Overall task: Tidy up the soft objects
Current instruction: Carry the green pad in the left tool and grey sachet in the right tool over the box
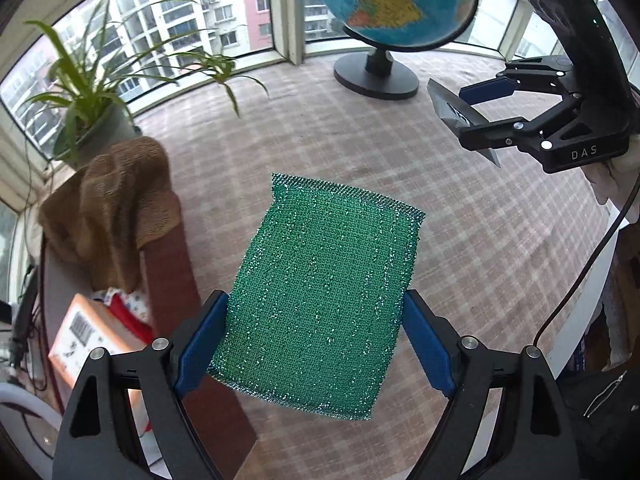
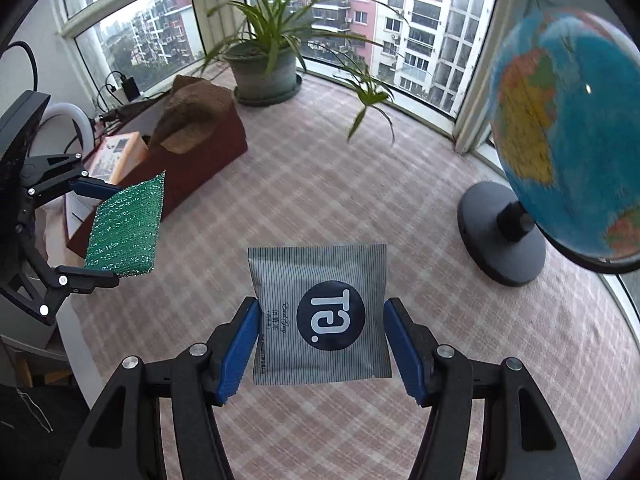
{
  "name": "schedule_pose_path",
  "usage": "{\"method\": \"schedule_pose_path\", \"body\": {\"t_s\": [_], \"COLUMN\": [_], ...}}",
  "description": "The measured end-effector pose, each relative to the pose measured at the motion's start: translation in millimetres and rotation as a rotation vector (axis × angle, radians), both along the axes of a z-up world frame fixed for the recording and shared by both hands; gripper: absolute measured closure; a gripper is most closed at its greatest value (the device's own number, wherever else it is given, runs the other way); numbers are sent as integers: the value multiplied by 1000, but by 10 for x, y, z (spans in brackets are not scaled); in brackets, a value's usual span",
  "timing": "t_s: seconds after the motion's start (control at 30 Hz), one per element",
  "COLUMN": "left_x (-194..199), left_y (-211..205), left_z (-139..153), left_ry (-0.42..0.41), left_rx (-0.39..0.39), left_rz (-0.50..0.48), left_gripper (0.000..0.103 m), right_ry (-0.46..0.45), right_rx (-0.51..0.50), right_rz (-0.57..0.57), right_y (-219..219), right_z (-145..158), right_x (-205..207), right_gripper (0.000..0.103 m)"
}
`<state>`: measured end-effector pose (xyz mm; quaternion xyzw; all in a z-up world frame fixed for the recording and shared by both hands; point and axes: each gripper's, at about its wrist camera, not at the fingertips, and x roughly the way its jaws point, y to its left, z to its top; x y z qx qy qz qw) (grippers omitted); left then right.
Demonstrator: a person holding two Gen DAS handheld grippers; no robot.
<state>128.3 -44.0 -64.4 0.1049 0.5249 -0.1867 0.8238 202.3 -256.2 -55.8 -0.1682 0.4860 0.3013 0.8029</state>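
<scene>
The left gripper (image 1: 316,344) is clamped on a green scouring pad (image 1: 324,292) and the right gripper (image 2: 320,344) on a striped grey sachet (image 2: 320,312), both lifted clear of the checked tablecloth (image 1: 360,140). At ten o'clock the brown box (image 2: 200,160) already has a brown towel (image 1: 112,204) draped over its rim. I judge the sorting partway done: both held items are not yet stowed.
</scene>
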Motion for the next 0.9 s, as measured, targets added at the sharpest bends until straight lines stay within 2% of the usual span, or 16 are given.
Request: {"method": "schedule_pose_path", "body": {"t_s": [0.17,0.3,0.43,0.7,0.9], "left_x": [-116,-203,-284,-327,-288], "left_y": [567,980,1335,1776,1972], "left_z": [162,187,196,147,67], "left_ry": [-39,-61,-72,-80,-67], "left_rx": [1,42,39,29,19], "left_rz": [121,232,318,400,421], "left_gripper": [17,17,17,17,17], "right_ry": [-37,-63,-70,-57,-35], "right_rx": [38,58,75,77,67], "right_rz": [60,97,131,177,162], "right_y": [503,956,1429,2227,2582], "right_z": [220,342,399,380,276], "right_x": [-46,-82,-112,-148,-62], "right_gripper": [44,44,44,44,44]}}
